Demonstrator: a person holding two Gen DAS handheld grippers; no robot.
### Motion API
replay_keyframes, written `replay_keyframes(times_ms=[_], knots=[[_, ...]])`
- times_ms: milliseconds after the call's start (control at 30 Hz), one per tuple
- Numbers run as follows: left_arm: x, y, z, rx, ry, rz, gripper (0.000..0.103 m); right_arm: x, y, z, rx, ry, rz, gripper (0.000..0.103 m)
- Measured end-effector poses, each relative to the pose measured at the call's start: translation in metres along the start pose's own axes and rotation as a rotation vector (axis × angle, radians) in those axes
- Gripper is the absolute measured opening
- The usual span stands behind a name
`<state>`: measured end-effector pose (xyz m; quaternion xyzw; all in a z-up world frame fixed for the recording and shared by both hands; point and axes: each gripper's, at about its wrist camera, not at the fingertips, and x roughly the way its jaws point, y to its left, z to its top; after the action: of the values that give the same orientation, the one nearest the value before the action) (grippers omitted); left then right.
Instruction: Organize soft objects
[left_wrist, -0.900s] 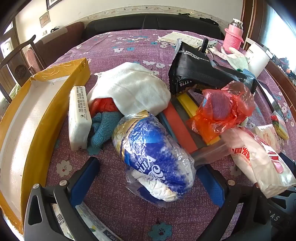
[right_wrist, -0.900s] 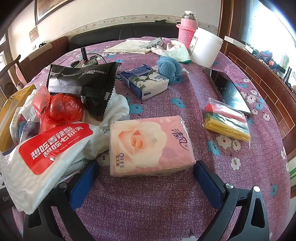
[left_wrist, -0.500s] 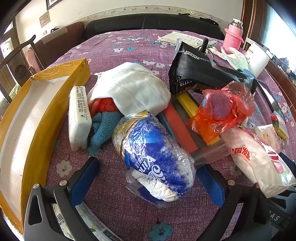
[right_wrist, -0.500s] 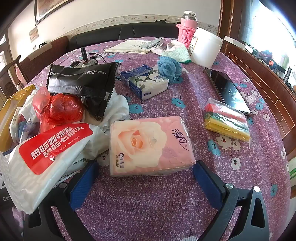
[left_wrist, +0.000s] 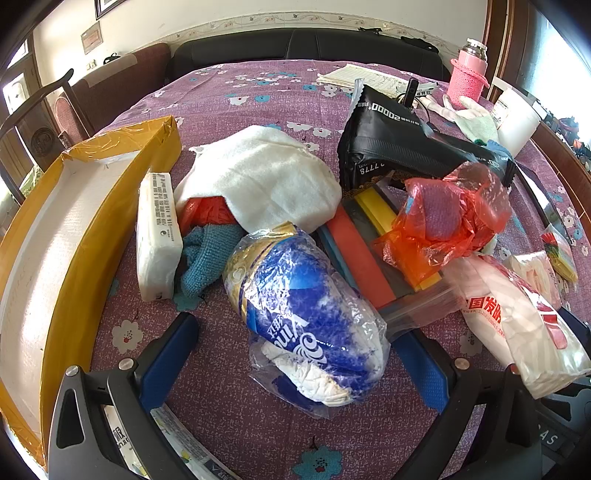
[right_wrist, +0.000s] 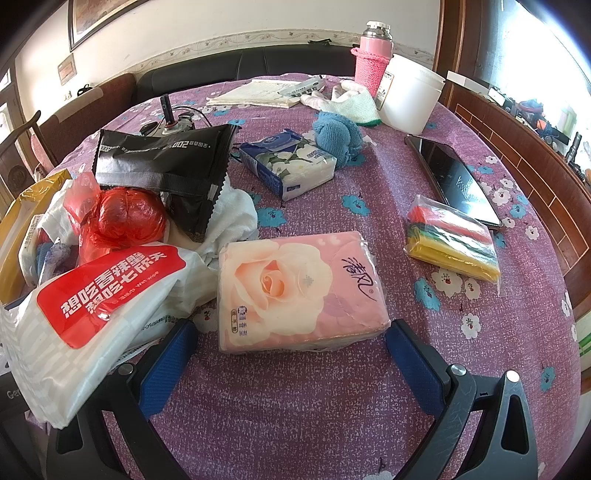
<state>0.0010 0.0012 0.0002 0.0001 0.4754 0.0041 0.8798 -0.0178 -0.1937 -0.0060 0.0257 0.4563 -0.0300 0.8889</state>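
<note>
Left gripper (left_wrist: 295, 354) sits low over the surface (left_wrist: 229, 99), jaws spread wide, gripping nothing; the blue-and-white tissue roll pack (left_wrist: 306, 310) lies on the cloth right between the blue fingers (left_wrist: 168, 354). Right gripper (right_wrist: 291, 354) is the same story, jaws wide apart and empty, with the pink rose tissue pack (right_wrist: 299, 288) lying just ahead of the blue pads.

Left of that pink pack, a white wet-wipe pack with a red label (right_wrist: 92, 306) leans in close. Moving out from the roll: a teal cloth (left_wrist: 207, 254) and a white tissue brick (left_wrist: 157, 232) to its left, beside the long yellow-taped box (left_wrist: 92, 206) running down the left edge. A white towel (left_wrist: 258, 173) is heaped over something red. To the right, red and yellow strips (left_wrist: 362, 243) in clear plastic, a crumpled red bag (left_wrist: 450, 218) on top, then the black foil pouch (left_wrist: 399, 144).

In the right wrist view, mid-surface holds a blue floral tissue pack (right_wrist: 288, 162), a blue cloth ball (right_wrist: 336, 136), a bag of coloured sheets (right_wrist: 450, 236) and a dark phone (right_wrist: 454, 181) on the right.

Far end: papers (right_wrist: 258, 92), pink bottle (right_wrist: 373, 55), white tub (right_wrist: 410, 96). The purple flowered cloth covers everything; beyond it, a dark sofa (left_wrist: 303, 48), a cream wall with a patterned border, wooden chairs on the left.
</note>
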Motion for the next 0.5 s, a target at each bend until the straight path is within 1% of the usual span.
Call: replay_keyframes(times_ms=[133, 233, 400, 433, 500], knots=[[0.000, 0.001, 0.001, -0.004, 0.000, 0.007, 0.103, 0.001, -0.003, -0.001, -0.006, 0.039, 0.005, 0.103], [0.002, -0.005, 0.002, 0.003, -0.006, 0.021, 0.103, -0.003, -0.001, -0.003, -0.005, 0.038, -0.005, 0.103], [-0.001, -0.004, -0.001, 0.016, 0.002, -0.020, 0.101, -0.006, 0.000, -0.006, 0.007, 0.025, -0.006, 0.103], [-0.006, -0.002, -0.003, 0.012, -0.011, -0.040, 0.099, -0.006, -0.001, -0.006, 0.007, 0.023, -0.003, 0.103], [-0.019, 0.004, -0.007, -0.008, -0.048, -0.093, 0.098, -0.007, -0.001, -0.007, 0.007, 0.023, 0.001, 0.103]])
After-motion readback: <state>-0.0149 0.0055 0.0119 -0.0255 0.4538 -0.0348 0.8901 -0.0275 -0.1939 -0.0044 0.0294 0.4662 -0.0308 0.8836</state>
